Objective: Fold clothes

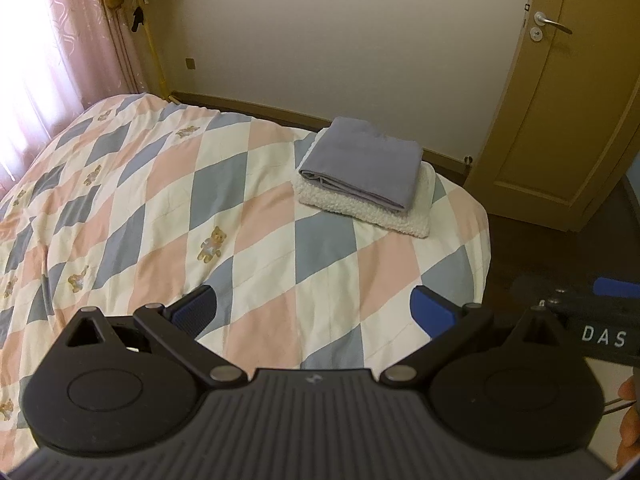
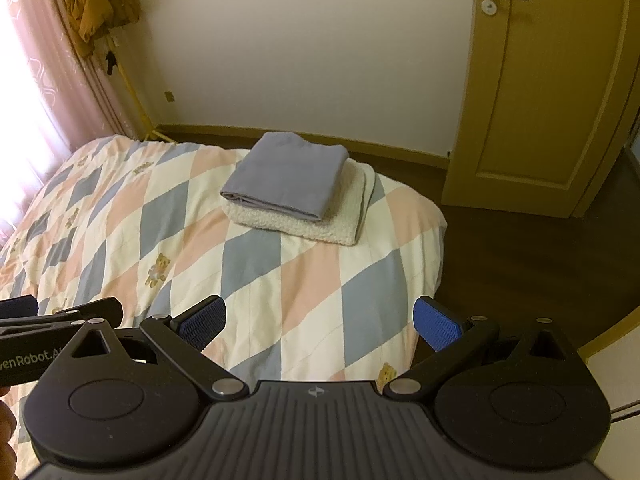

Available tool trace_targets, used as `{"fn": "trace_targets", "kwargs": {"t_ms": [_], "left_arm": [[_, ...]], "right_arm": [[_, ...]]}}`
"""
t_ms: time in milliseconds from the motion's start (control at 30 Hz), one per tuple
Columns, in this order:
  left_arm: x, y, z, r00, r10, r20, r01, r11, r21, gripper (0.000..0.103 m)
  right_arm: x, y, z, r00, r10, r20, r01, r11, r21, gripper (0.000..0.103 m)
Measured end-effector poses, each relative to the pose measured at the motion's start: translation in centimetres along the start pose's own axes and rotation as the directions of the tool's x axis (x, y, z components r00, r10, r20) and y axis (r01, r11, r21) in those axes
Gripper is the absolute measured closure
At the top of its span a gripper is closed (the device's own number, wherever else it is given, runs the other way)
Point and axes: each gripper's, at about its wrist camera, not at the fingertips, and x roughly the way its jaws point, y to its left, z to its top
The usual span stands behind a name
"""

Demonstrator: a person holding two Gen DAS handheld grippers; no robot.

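Bedroom walls in pale cream rise behind a bed (image 1: 256, 208) spread with a quilt of pink, grey-blue and white diamonds dotted with small teddy bears. Pink curtains (image 1: 60, 40) glow with daylight on the left, and a mustard-brown door (image 1: 560, 120) with a silver lever handle (image 1: 550, 22) stands at the right, above a dark wood floor (image 2: 520, 248). A brown jacket (image 2: 98, 4) hangs in the corner by the curtains.

Near the far right corner of the bed sits a stack of two folded pieces: a fluffy white fleece item (image 1: 368, 208) underneath, and a smooth lilac-grey folded garment (image 1: 364, 164) lying squarely on top of it, its folded edges facing the cameras.

Both grippers hover above the near part of the quilt, well apart from the stack. The left gripper (image 1: 314, 314) has its blue-padded fingers spread wide with nothing between them; the right gripper (image 2: 320, 322) is likewise spread wide and empty. Each gripper's black body shows at the edge of the other's view, side by side. A bit of a hand (image 1: 630, 420) shows at the right edge of the left wrist view.
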Motion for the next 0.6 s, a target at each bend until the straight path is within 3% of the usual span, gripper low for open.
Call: {"fn": "trace_targets", "kwargs": {"t_ms": [333,600], "left_arm": [[0.8,-0.1,0.0,0.999,0.023,-0.036,-0.025,0.999,-0.047,0.001],[2.3,-1.9,1.9,0.998,0.031,-0.046,-0.034,0.997,-0.067,0.001]], "right_arm": [[-0.2,0.4,0.4,0.999,0.039,0.011,-0.039,0.999,-0.02,0.0],[0.8,-1.0,2.2,0.998,0.065,0.017,-0.065,0.997,-0.033,0.0]]}}
